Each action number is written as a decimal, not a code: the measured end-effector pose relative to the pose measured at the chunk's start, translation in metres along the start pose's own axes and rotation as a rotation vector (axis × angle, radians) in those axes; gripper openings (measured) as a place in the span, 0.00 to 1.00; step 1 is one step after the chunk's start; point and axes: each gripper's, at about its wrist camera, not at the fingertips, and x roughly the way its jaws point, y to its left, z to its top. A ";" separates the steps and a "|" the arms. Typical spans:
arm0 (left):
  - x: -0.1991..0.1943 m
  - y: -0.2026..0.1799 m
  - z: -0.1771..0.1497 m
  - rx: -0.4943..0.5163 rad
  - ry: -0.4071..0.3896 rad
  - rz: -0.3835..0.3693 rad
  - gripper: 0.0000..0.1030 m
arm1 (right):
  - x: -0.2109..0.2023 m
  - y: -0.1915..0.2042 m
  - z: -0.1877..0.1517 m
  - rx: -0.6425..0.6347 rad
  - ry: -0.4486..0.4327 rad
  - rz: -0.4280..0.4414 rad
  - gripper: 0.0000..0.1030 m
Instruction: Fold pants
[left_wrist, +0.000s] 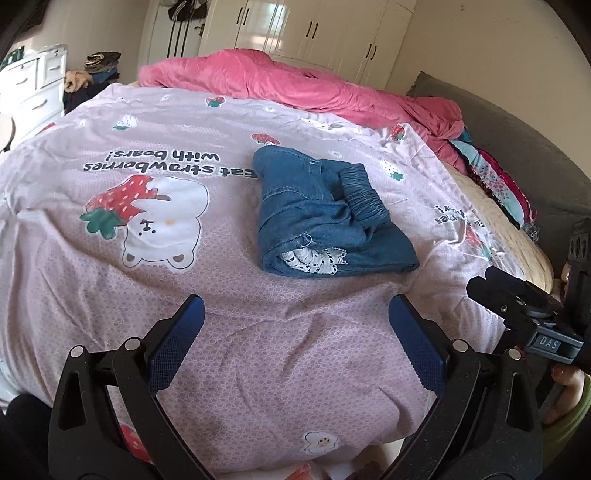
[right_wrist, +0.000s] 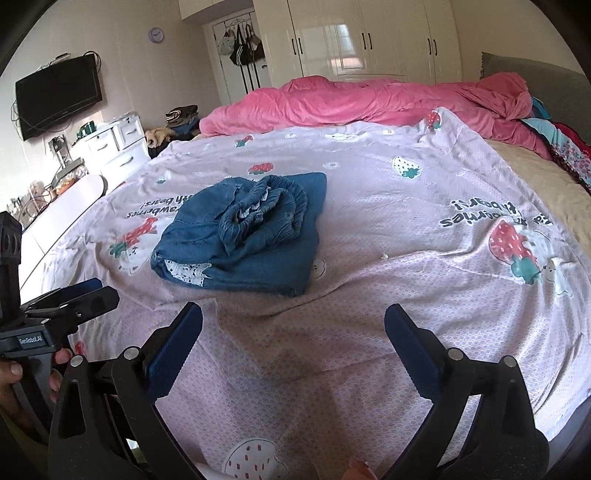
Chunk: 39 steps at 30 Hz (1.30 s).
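Over the near edge of the bed (left_wrist: 258, 369), both pairs of fingers stand spread wide with nothing between them: the left gripper (left_wrist: 295, 306) and the right gripper (right_wrist: 293, 314) each hover above bare strawberry-print sheet (right_wrist: 406, 258), released and clear of any cloth. Ahead of them, toward the middle of the bed, lies the pants (left_wrist: 328, 218), a blue denim bundle already folded into a compact packet, with the gathered elastic waistband (right_wrist: 266, 210) bunched on top and a strip of white lace trim (left_wrist: 317, 260) showing at the near fold. From the left gripper the bundle sits slightly to the right of straight ahead; from the right gripper it sits to the left of straight ahead, so it lies between the two, and neither looks clearly nearer. Its long axis seems to run roughly from the near edge toward the far side, though the fisheye bend makes that uncertain. The fold looks close to done; any next reach would go forward and inward. The layers under the top fold are hidden, the legs cannot be told apart, and the far end of the bundle is hard to read. Beyond it a pink quilt (right_wrist: 369, 99) is heaped along the far edge.
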 end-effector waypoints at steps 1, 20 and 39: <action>0.000 0.001 0.000 -0.002 -0.001 0.001 0.91 | 0.000 0.000 0.000 0.000 0.000 0.001 0.96; -0.001 -0.001 0.002 0.000 0.006 0.008 0.91 | 0.004 -0.002 0.002 0.000 0.015 0.005 0.96; -0.002 0.000 0.001 -0.003 0.006 0.010 0.91 | 0.005 -0.001 0.001 -0.002 0.020 0.006 0.96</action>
